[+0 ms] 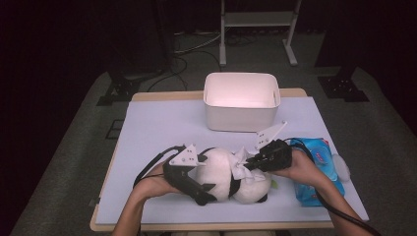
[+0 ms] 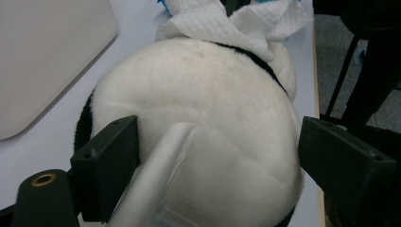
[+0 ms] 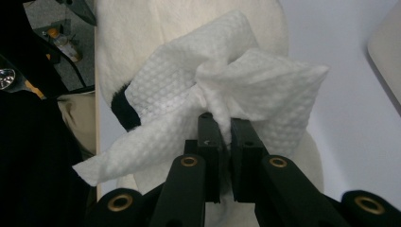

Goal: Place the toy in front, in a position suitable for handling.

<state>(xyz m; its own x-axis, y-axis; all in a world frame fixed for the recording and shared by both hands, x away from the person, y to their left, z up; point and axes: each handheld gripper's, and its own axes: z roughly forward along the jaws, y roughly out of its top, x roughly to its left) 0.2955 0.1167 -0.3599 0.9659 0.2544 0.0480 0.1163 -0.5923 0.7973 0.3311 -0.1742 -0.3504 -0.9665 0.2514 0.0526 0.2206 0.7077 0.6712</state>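
A white plush panda (image 1: 221,164) with black patches lies on the pale table near its front edge. My left gripper (image 1: 209,191) clamps its round body from both sides; in the left gripper view the two black jaws press into the plush (image 2: 203,94). My right gripper (image 1: 248,162) is shut on a crumpled white wipe (image 1: 241,164) and holds it against the panda's upper side. In the right gripper view the jaws (image 3: 226,123) pinch a gathered fold of the wipe (image 3: 208,85), with the white fur (image 3: 132,28) behind it. The wipe (image 2: 227,23) also shows beyond the plush in the left gripper view.
A white rectangular bin (image 1: 241,115) stands at the back middle of the table, open side up. A blue pack of wipes (image 1: 314,167) lies to the right under my right hand. The table's front edge is just below the panda.
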